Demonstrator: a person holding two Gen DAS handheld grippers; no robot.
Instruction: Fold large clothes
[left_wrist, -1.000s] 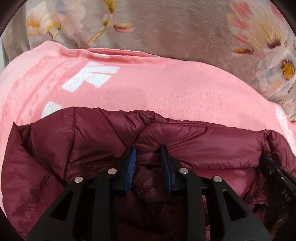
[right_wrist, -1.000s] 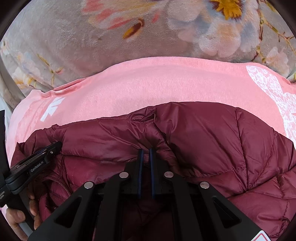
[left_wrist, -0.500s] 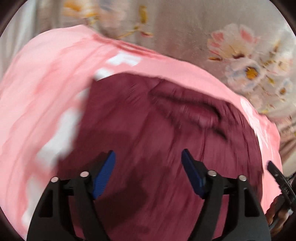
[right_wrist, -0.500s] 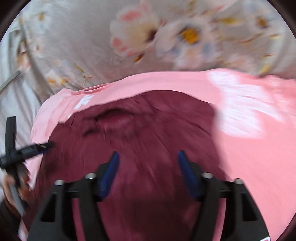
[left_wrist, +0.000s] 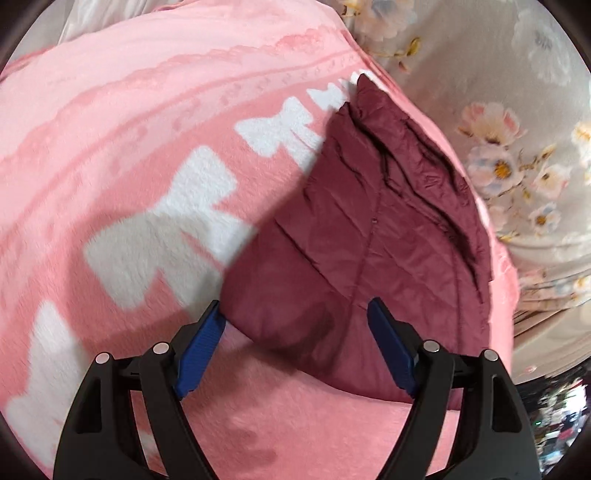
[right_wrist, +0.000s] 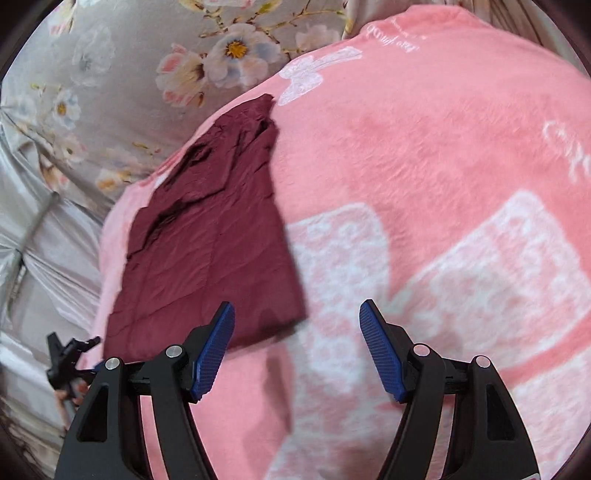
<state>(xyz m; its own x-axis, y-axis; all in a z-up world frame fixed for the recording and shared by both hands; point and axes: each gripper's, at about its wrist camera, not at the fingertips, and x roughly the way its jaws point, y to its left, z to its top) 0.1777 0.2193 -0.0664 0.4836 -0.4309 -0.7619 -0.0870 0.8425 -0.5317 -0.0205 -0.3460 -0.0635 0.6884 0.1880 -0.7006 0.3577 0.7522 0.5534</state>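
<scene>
Both claws stand wide with nothing between the pads. The left gripper (left_wrist: 295, 350) hangs over the near edge of the maroon puffer jacket (left_wrist: 373, 236), which lies folded into a long panel on the pink blanket (left_wrist: 147, 110); its long axis runs from that claw away toward the far right. The right gripper (right_wrist: 297, 350) sits over bare blanket, the jacket (right_wrist: 210, 236) just ahead to its left. The left claw looks nearer for any further fold. Beyond the blanket lies floral bedding (left_wrist: 517, 110).
</scene>
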